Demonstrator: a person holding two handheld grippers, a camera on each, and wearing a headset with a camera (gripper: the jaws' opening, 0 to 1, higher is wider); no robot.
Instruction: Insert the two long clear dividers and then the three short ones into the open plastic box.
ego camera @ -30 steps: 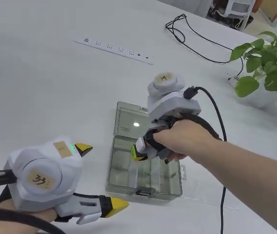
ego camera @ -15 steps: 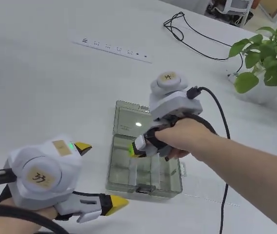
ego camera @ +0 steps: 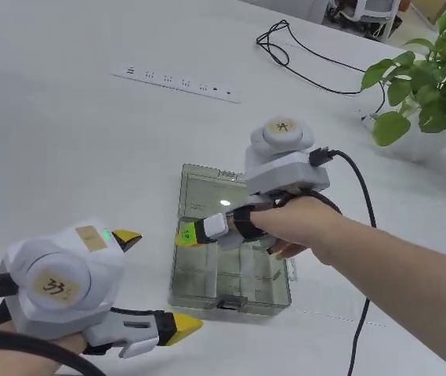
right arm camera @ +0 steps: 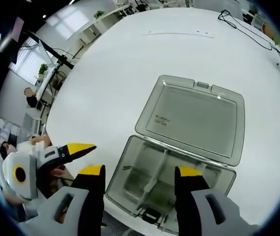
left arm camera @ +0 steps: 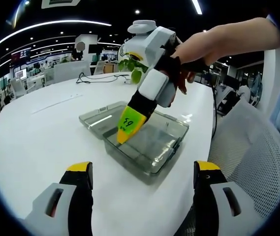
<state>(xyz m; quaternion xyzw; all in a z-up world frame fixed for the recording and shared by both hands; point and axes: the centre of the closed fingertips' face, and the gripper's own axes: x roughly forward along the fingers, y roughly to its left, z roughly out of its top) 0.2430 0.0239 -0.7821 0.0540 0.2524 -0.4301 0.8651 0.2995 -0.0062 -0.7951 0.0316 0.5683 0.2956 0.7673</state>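
- left gripper (ego camera: 154, 280): jaws wide apart, empty, just left of the box's front corner
- open plastic box (ego camera: 199, 296): on the white table (ego camera: 50, 141), lid flat behind
- right gripper (right arm camera: 140, 172): jaws parted, empty, above the box's tray

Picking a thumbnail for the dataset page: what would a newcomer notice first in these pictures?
First, the clear grey-tinted plastic box lying open at the middle of the white table, lid flat behind it. Just above it hangs the white, yellow-tipped right gripper in a person's hand, jaws open and empty. The matching left gripper is held lower left, jaws spread wide; a green leafy plant stands far right.
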